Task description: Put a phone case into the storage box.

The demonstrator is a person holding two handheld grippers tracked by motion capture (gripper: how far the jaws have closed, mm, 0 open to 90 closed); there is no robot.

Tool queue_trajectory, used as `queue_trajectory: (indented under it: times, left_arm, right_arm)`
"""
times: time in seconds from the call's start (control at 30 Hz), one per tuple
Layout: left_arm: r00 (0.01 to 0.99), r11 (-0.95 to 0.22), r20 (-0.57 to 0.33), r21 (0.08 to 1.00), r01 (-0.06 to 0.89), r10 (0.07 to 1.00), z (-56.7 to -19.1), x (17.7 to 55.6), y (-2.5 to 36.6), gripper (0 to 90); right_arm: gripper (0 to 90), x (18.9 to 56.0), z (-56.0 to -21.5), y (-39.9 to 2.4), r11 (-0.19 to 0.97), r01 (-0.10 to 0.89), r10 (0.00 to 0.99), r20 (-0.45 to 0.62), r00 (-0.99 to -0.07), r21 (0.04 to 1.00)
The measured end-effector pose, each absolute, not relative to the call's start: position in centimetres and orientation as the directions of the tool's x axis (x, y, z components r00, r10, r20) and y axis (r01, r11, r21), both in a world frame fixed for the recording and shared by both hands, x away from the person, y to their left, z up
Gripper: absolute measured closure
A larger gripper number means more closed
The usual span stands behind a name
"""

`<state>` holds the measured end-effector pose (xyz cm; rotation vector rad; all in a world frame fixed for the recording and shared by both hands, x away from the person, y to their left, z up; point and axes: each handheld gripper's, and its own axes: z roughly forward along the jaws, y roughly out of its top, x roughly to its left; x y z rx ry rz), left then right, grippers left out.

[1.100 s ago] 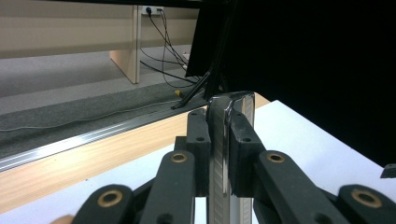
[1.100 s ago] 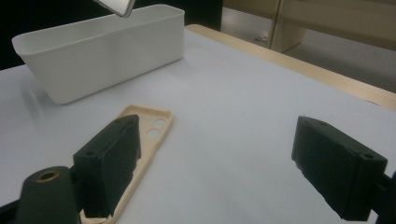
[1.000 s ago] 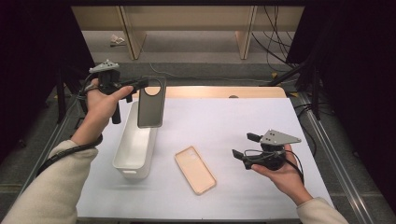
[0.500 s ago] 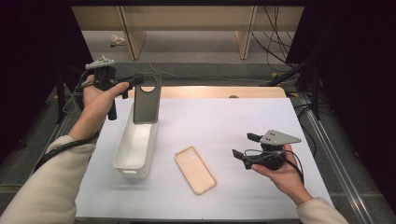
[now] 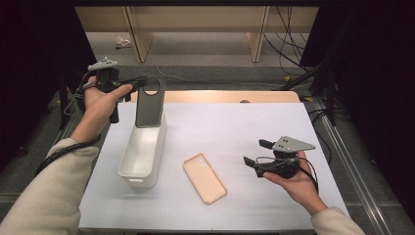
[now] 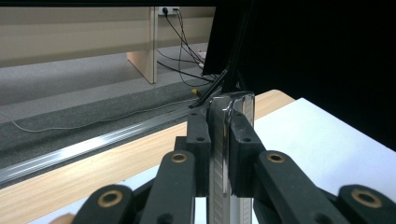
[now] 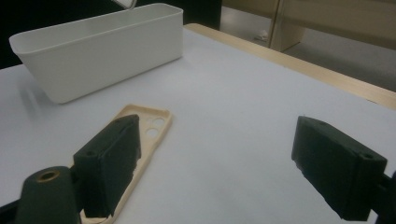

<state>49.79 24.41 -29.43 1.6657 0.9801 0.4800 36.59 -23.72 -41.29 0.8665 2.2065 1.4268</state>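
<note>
High view: a dark phone case (image 5: 148, 104) is held upright by its top edge in the left gripper (image 5: 142, 82), and it hangs over the far end of the white bin (image 5: 142, 152), with its lower edge at or just inside the bin's rim; whether it touches the bin cannot be told. In the left gripper view the two black jaws are seen pressed flat against either side of the dark phone case (image 6: 226, 154), whose thin shiny edge stands up between them, so the left gripper (image 6: 219, 140) is clamped on it. The white bin is set lengthwise on the white table top (image 5: 235, 132), towards the person's left. Just beside the bin's near end, on its right, a tan phone case (image 5: 204, 177) is laid flat, open side up. Further right of the bin, well apart from it, the right gripper (image 5: 254, 154) is held low over the table top in the person's right hand (image 5: 293, 181). In the right gripper view its jaws are spread wide with nothing between them, the tan phone case (image 7: 144, 140) is seen partly behind one jaw, and the white bin (image 7: 98, 46) lies beyond.
</note>
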Motion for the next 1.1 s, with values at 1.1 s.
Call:
queue_trajectory:
  times: [1.1]
  left_arm:
    - [0.578,-0.136,-0.088,0.933,0.334,0.811,-31.6,51.7,25.3,80.7]
  right_arm:
    - [16.8,36.7,-41.5,-23.7,0.299,0.299,0.672,0.023,-0.740,0.906]
